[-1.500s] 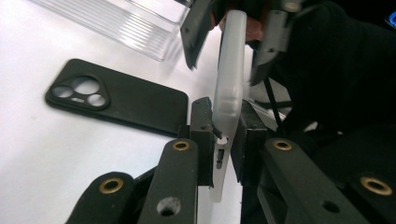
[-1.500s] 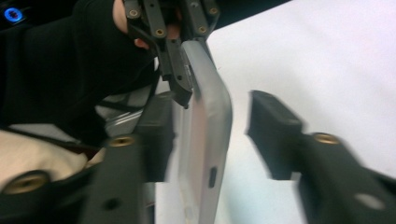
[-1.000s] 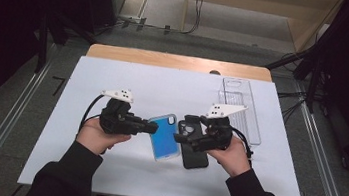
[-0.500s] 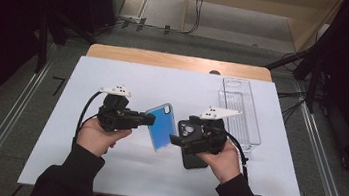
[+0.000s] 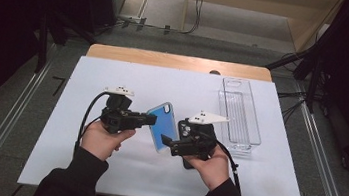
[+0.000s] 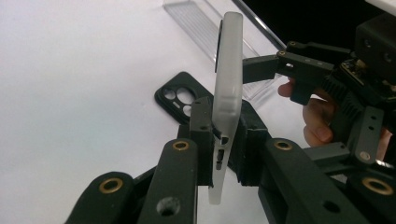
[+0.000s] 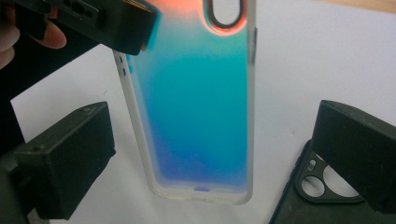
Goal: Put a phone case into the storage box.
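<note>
Left gripper (image 5: 152,119) clamps blue phone case (image 5: 163,126), lifted above white table (image 5: 55,154); right gripper (image 5: 166,141) spread wide, facing it; black case (image 7: 317,200) lies untouched; handover or placement pending.

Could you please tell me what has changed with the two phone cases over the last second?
The left tongs have lifted the blue phone case off the table and tipped it on edge, staying shut on it. The right tongs have let go of the black phone case and opened. The clear tray stayed put.
</note>
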